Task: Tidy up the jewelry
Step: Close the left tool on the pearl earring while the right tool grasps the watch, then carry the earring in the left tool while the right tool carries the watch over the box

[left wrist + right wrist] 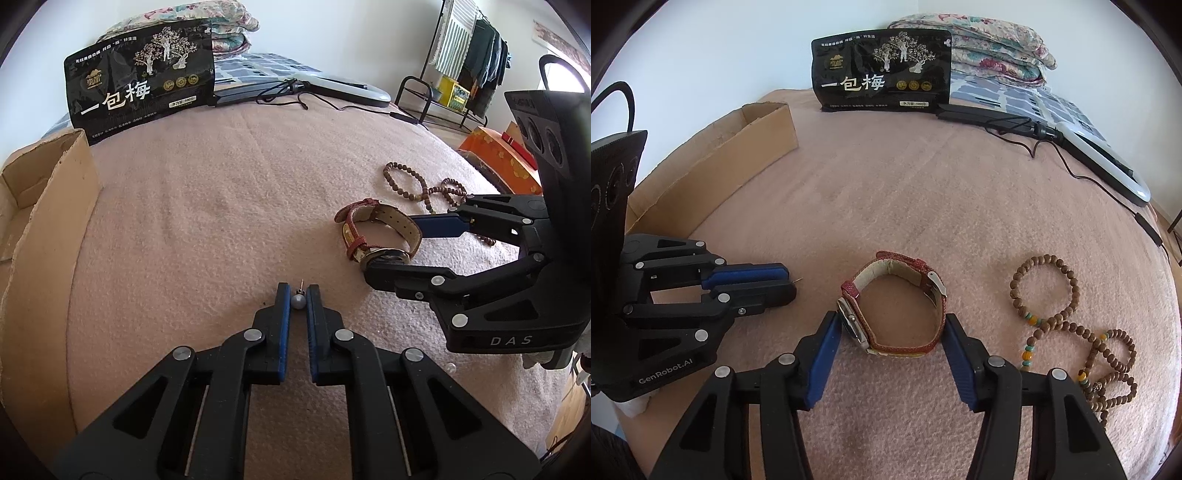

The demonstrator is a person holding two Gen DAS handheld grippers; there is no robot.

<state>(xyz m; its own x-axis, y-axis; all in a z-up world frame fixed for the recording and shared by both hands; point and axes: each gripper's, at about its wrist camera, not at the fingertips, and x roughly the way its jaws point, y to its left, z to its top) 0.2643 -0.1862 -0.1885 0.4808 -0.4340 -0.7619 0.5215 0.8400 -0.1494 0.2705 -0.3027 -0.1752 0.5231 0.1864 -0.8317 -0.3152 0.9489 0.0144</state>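
Note:
A grey pearl stud earring (298, 301) sits pinched between the blue pads of my left gripper (299, 295), which is shut on it low over the pink blanket (221, 203). From the right wrist view only its pin shows at the left gripper (790, 282). A red-strapped watch (871, 288) stands on its side. My right gripper (891, 325) straddles it, one pad by the case and a sliver of gap at the strap. In the left wrist view the watch (373, 218) stands between the fingers of the right gripper (391, 247). A wooden bead bracelet (1043, 259) and a longer bead strand (1108, 369) lie to the right.
An open cardboard box (738, 162) runs along the left of the bed. A black snack bag (882, 70) stands at the back, with folded quilts (990, 48) behind it. A corded lamp (1108, 162) lies at the back right. A small pale bead (450, 367) lies under the right gripper.

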